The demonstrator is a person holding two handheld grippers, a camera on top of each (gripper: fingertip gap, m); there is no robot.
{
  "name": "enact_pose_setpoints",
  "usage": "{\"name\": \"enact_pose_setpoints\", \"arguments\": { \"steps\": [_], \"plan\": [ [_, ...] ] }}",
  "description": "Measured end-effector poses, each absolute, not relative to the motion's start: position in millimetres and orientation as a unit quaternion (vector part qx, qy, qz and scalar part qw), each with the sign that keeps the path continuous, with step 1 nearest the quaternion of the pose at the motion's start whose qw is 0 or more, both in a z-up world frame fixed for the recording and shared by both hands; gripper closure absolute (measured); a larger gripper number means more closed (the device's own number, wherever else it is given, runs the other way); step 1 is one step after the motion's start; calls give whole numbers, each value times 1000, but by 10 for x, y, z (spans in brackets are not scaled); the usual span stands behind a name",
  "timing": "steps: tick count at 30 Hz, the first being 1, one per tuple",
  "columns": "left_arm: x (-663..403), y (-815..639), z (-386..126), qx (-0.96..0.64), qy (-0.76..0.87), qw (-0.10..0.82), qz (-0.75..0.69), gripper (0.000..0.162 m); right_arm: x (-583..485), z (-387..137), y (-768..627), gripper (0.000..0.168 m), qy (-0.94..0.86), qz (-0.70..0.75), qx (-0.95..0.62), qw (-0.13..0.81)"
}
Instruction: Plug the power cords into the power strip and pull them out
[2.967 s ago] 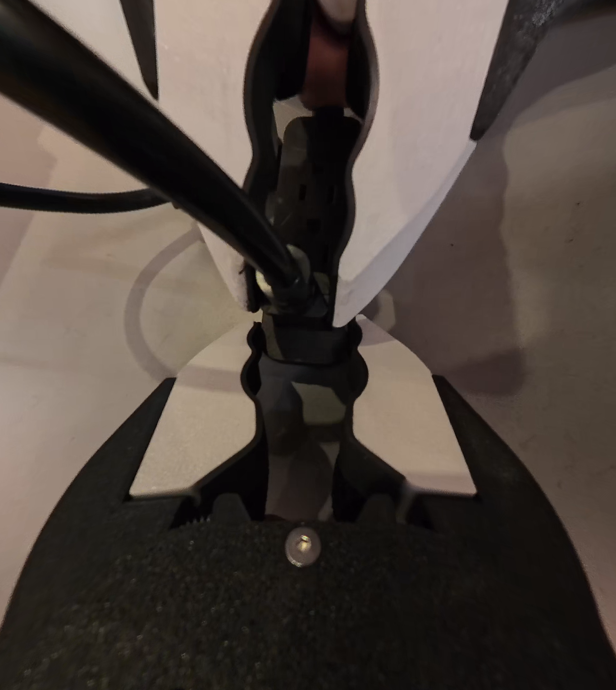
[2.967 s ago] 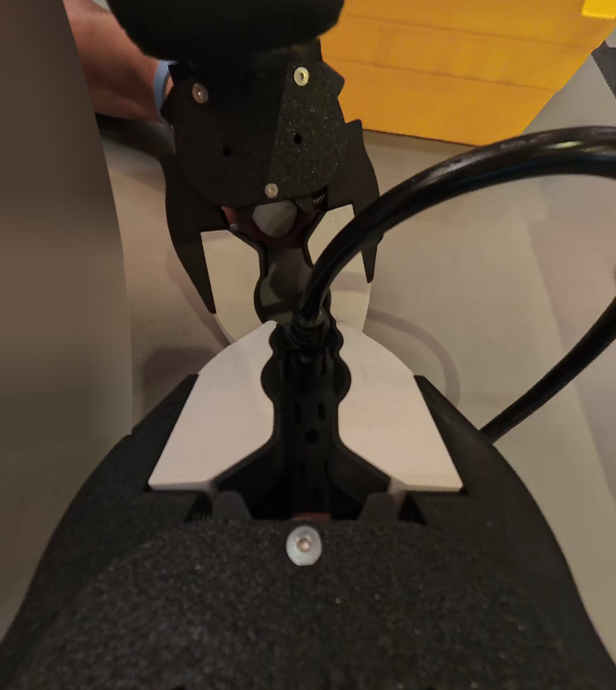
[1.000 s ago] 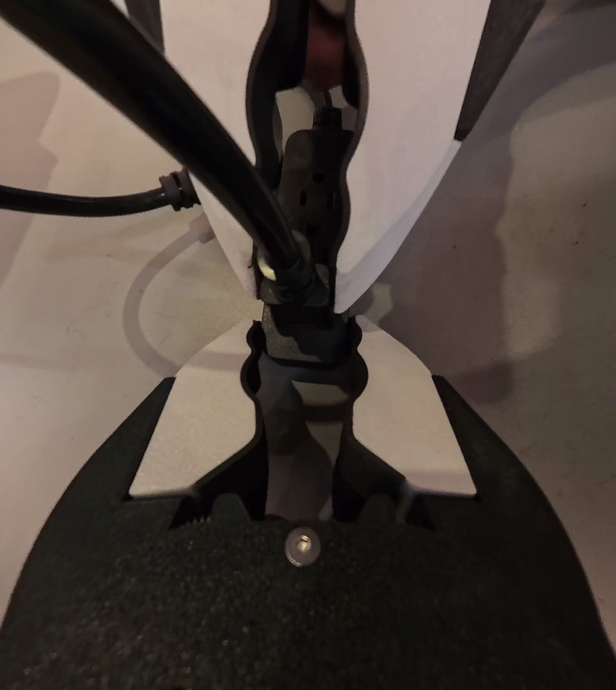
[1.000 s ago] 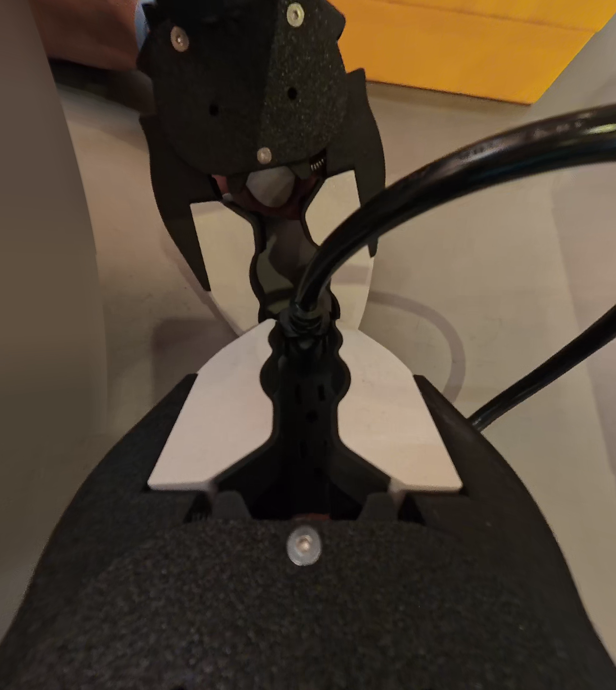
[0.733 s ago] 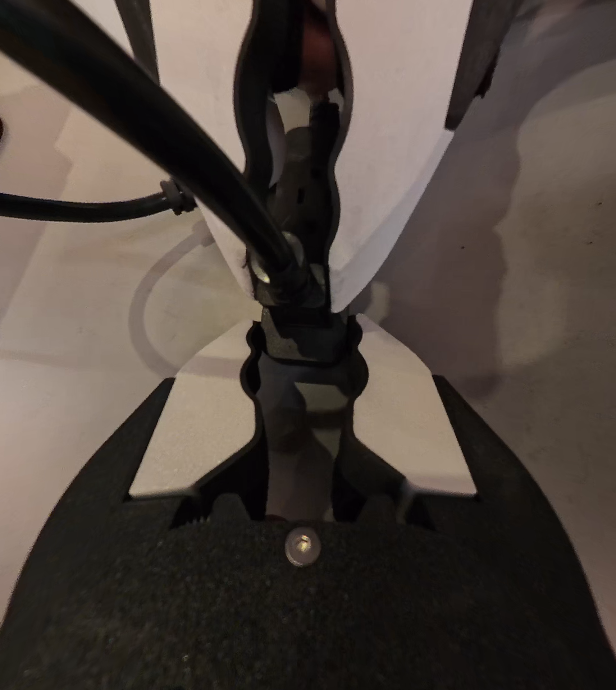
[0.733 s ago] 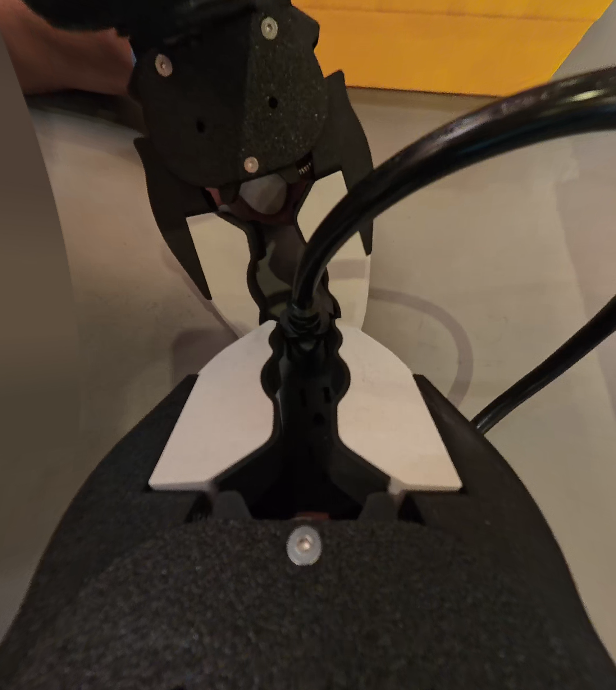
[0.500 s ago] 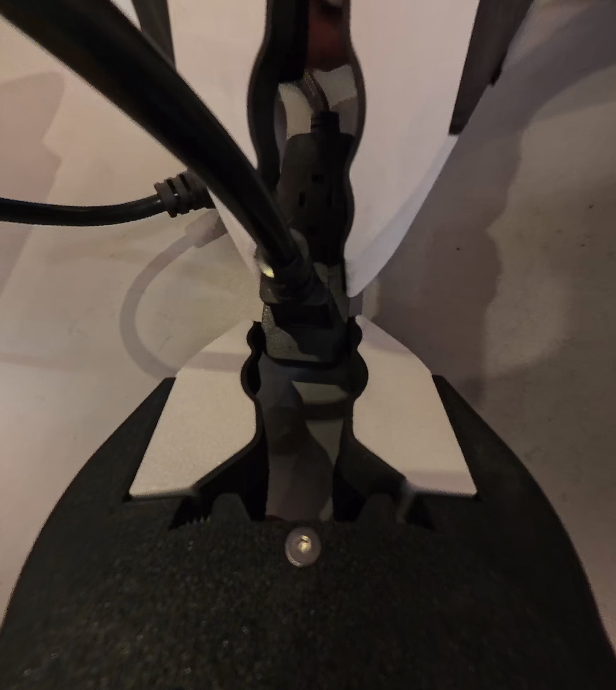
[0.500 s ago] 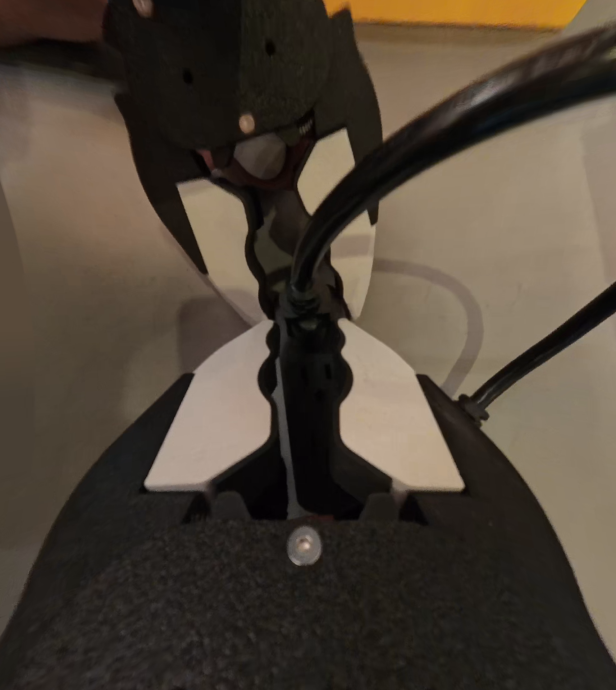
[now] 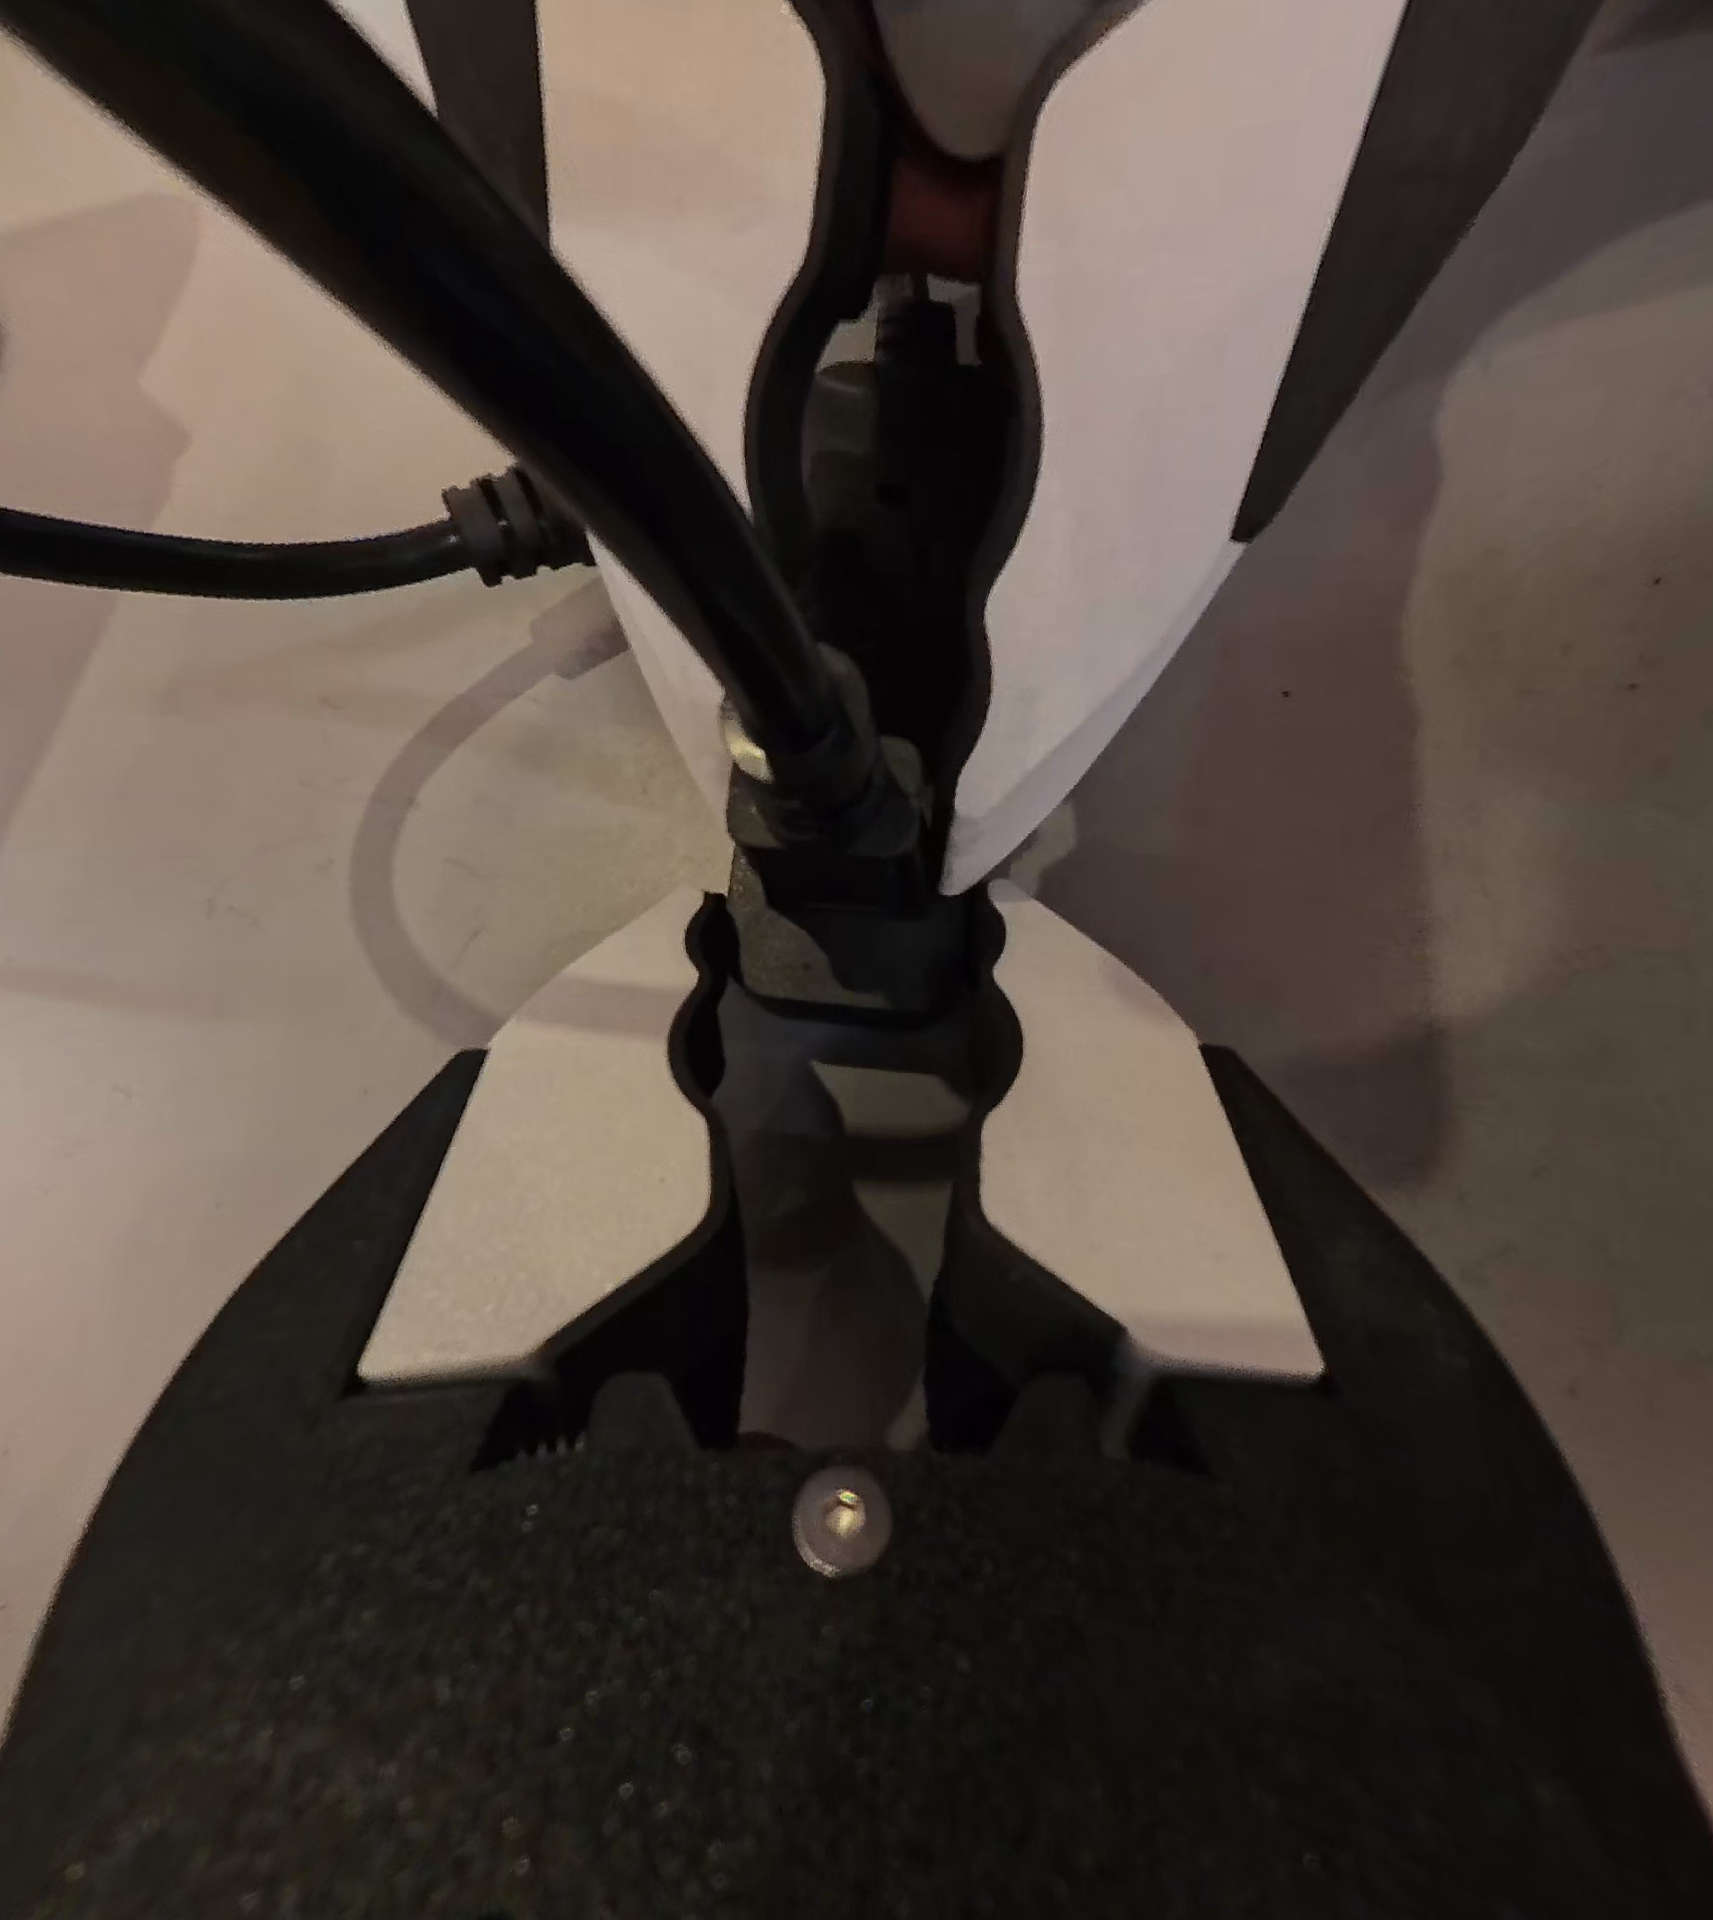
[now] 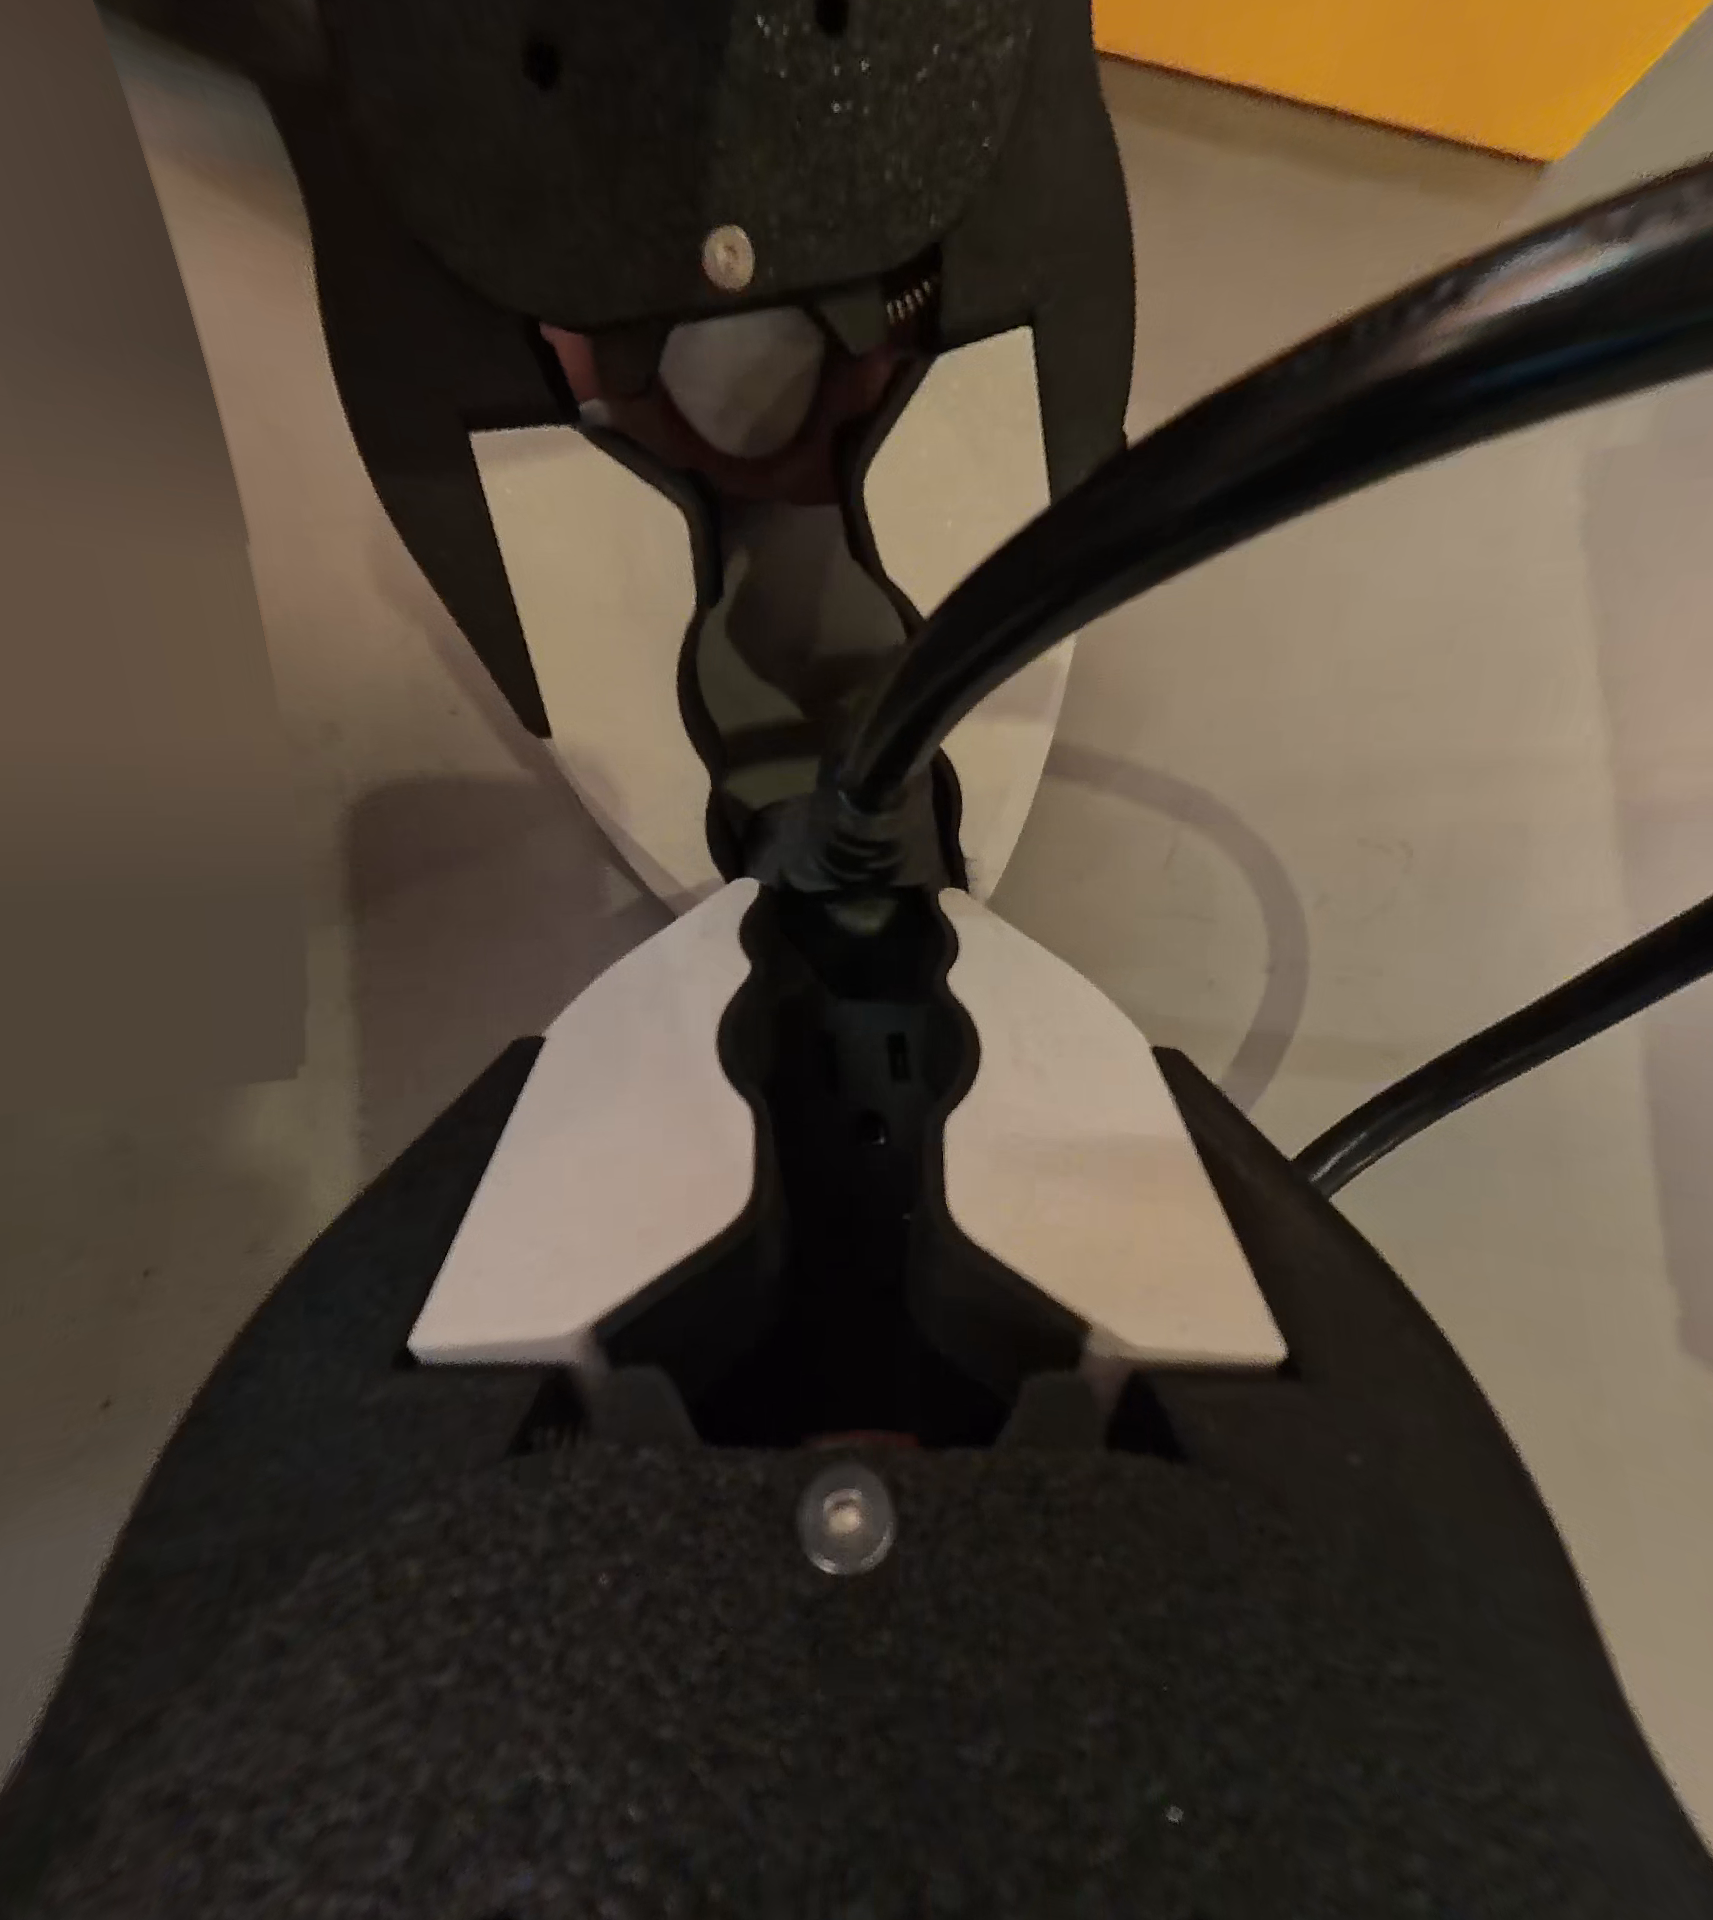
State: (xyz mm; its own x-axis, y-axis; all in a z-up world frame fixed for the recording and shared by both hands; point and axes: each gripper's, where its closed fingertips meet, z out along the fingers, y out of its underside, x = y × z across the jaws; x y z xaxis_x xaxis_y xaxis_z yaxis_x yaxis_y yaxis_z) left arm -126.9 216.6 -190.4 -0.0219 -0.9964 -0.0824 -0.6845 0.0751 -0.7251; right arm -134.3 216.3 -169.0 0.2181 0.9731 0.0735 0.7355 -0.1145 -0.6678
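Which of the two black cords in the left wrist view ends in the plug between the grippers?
The thick cord crossing from the upper left: it runs into the plug. The thin cord lies level on the left and passes behind a white finger.

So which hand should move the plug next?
Probably the left gripper: it is shut on the plug, with the cord trailing free. The right gripper is clamped on the power strip, steadying it.

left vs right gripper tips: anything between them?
Yes. Left wrist view: the black plug and its thick cord sit between the left gripper and right gripper, whose tips nearly meet.
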Motion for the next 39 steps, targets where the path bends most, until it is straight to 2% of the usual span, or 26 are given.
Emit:
{"name": "enact_pose_setpoints", "arguments": {
  "steps": [23,25,26,27,33,36,39],
  "plan": [
    [-1249,2160,-1907,-631,666,301,-259,118,-1294,-1690,2153,143,-548,237,-759,260],
    [-1255,2161,-1905,-631,666,302,-259,119,-1198,-1701,2160,142,-548,221,-771,237],
    [-1257,2162,-1903,-630,666,303,-258,118,-1140,-1689,2193,132,-551,196,-775,239],
    [-1260,2162,-1902,-630,667,304,-257,118,-1072,-1678,2205,131,-558,169,-776,239],
    [-1268,2160,-1896,-627,669,309,-252,117,-748,-1668,1954,133,-586,76,-784,190],
    [-1261,2152,-1856,-614,672,334,-244,114,-568,-1507,1850,135,-555,46,-802,217],
    [-1218,2119,-1763,-605,662,358,-260,114,-518,-1347,1838,138,-442,75,-839,309]
  ]
}}
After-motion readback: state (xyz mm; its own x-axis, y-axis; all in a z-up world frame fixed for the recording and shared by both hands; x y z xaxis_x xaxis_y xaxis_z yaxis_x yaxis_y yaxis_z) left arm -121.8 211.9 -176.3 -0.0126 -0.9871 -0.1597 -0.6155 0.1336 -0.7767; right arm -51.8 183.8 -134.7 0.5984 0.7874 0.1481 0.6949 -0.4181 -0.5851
